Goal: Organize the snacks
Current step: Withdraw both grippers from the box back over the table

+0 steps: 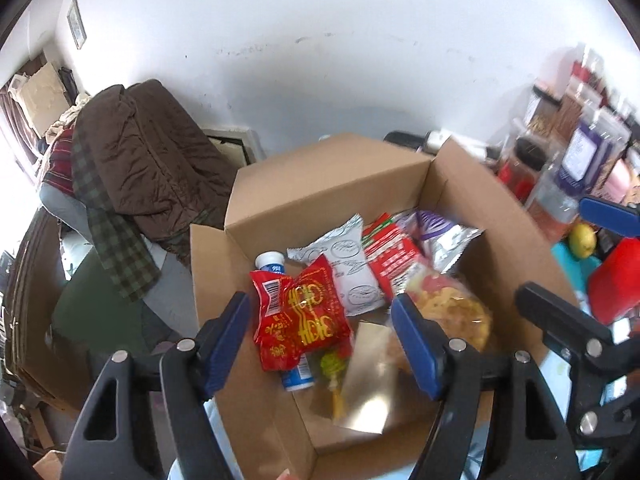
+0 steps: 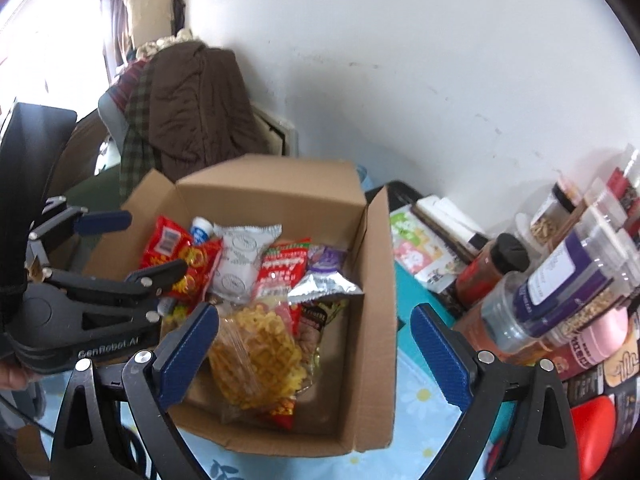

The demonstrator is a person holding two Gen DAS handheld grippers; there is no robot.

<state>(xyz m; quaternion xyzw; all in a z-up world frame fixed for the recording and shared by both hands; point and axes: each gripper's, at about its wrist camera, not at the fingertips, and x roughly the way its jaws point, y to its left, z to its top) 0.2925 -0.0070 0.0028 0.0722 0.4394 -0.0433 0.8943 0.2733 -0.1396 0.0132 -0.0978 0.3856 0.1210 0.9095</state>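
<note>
The cardboard box (image 1: 320, 184) stands open, holding the snacks. A red packet with yellow print (image 1: 302, 312) lies directly ahead of the left gripper (image 1: 322, 338), seen between its two blue pads, with a small white bottle with a blue label (image 1: 272, 263) poking out past it. Beyond the packet lies a white sachet (image 1: 352, 272), then a red-and-white pack (image 1: 390, 254) and a silver-and-purple bag (image 1: 444, 234) toward the far right corner. A clear bag of waffle-cut crisps (image 2: 256, 356) lies just ahead of the right gripper (image 2: 316, 354), by its left pad.

The left gripper's jaws stand apart, grasping nothing, above the box. The right gripper's jaws are spread wide and empty, one pad over the box, the other outside its right wall.

To the right of the right gripper, spice jars (image 2: 552, 300) crowd a blue flowered tablecloth (image 2: 420, 408). Far left of both, a brown coat (image 1: 148, 152) drapes over a chair.
</note>
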